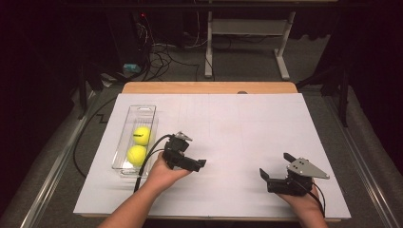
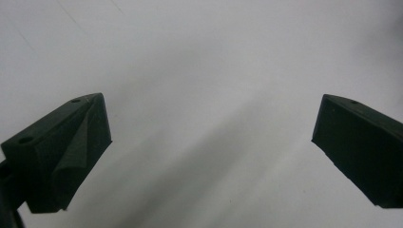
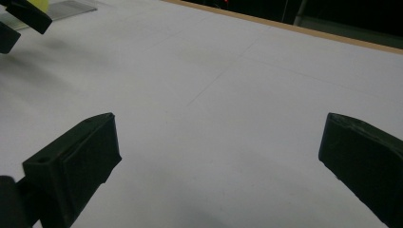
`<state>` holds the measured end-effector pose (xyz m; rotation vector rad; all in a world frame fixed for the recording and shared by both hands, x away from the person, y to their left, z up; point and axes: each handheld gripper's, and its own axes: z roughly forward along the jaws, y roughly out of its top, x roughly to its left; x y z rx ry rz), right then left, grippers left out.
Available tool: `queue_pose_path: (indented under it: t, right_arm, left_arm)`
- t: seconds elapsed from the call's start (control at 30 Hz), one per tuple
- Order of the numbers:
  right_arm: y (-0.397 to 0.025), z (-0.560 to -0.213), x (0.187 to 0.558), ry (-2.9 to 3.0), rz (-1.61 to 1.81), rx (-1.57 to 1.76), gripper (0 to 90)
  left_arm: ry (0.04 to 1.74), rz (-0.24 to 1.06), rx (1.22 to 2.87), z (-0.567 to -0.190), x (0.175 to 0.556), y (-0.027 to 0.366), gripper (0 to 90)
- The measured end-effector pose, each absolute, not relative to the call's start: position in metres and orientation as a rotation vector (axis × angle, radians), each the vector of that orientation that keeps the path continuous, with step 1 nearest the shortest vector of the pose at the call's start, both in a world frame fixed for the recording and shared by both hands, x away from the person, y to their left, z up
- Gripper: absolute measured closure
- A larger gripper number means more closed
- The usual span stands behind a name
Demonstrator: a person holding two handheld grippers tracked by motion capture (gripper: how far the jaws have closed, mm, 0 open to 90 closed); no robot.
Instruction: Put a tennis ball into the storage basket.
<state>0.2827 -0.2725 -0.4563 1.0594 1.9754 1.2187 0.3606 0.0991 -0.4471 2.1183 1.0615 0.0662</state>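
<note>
Tennis balls in tray, both tools wide open — empty

left gripper: black, black cable | right gripper: black, grey plate, seemingly screwed

Two tennis balls are lying in a tray at the bench's left; the left tongs are hovering just right of it, the right tongs well apart.
</note>
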Motion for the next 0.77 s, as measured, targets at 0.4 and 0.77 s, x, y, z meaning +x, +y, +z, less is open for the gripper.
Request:
queue_pose_path:
  t: [0.4, 0.77]
  right_arm:
    - [-0.268, -0.457, 0.28, 1.963, 1.249, 1.052, 0.0]
    - [-0.291, -0.445, 0.265, 1.81, 1.312, 1.131, 0.0]
  left_arm:
    - [0.872, 0.286, 1.842, -0.442, 0.33, 0.129, 0.1]
    - [0.831, 0.314, 1.798, -0.443, 0.319, 0.145, 0.1]
